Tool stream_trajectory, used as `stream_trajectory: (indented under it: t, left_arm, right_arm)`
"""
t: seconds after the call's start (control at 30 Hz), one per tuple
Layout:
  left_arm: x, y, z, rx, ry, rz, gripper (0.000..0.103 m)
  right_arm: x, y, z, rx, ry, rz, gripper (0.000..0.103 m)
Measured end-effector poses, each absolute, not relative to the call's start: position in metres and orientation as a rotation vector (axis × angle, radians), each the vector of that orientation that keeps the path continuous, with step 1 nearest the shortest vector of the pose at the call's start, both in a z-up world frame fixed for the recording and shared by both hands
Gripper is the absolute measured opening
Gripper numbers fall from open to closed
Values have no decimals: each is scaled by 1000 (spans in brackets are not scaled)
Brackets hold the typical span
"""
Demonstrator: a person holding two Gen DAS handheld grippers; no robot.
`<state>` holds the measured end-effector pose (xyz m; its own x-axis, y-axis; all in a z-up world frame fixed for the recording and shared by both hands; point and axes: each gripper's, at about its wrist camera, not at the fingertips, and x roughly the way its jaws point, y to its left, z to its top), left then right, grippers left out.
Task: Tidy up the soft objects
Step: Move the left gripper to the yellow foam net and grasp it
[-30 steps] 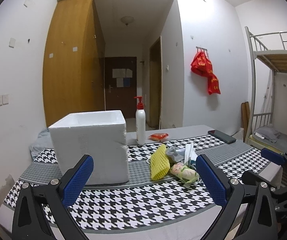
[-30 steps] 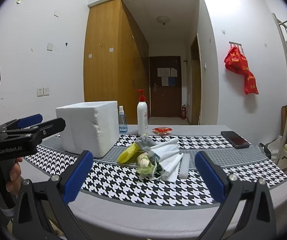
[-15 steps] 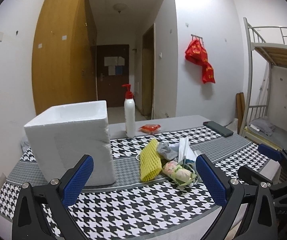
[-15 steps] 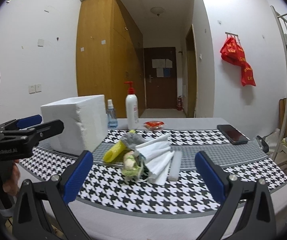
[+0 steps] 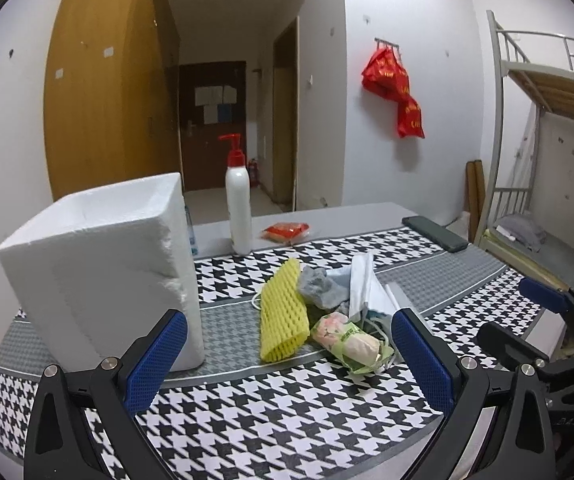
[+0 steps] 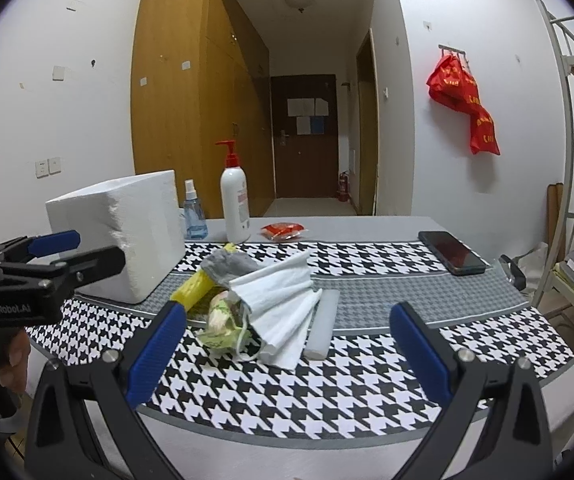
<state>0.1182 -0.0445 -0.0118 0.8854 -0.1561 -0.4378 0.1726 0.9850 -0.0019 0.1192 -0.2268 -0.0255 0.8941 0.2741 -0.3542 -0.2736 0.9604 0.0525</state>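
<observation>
A pile of soft objects lies mid-table: a yellow foam net sleeve [image 5: 283,312], a grey cloth [image 5: 321,288], a white face mask [image 6: 283,304], a green-wrapped soft packet [image 5: 349,342] and a white foam strip [image 6: 322,322]. A white foam box [image 5: 103,272] stands to their left, open at the top. My left gripper [image 5: 287,360] is open and empty, in front of the pile. My right gripper [image 6: 287,354] is open and empty, also short of the pile. Each gripper shows at the edge of the other's view.
A pump bottle [image 5: 238,204], a blue spray bottle [image 6: 194,216] and a red packet [image 5: 286,230] sit at the table's back. A black phone [image 6: 451,252] lies at the right. The houndstooth tablecloth [image 5: 287,412] covers the table. A bunk bed [image 5: 547,160] stands at the right.
Both grippers have moved forward toward the table and the pile, which looks larger now. Both stay open and empty.
</observation>
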Motion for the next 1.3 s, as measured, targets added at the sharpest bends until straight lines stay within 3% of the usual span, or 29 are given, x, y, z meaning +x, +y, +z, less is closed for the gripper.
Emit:
stream_trajectory:
  t: [0.37, 0.63, 0.8, 1.1, 1.3]
  left_arm:
    - [156, -62, -26, 79, 552, -190, 102]
    - [184, -67, -42, 126, 620, -132, 89]
    - [197, -66, -49, 138, 650, -109, 86]
    - [217, -62, -65, 146, 734, -112, 66]
    - [228, -60, -74, 138, 781, -138, 44]
  right_arm:
    - [136, -239, -34, 31, 404, 261, 103]
    - [148, -241, -40, 37, 427, 260, 103]
    - [156, -239, -43, 32, 443, 260, 103]
    - [166, -237, -48, 28, 465, 259, 103]
    - [173, -234, -50, 22, 482, 256, 103]
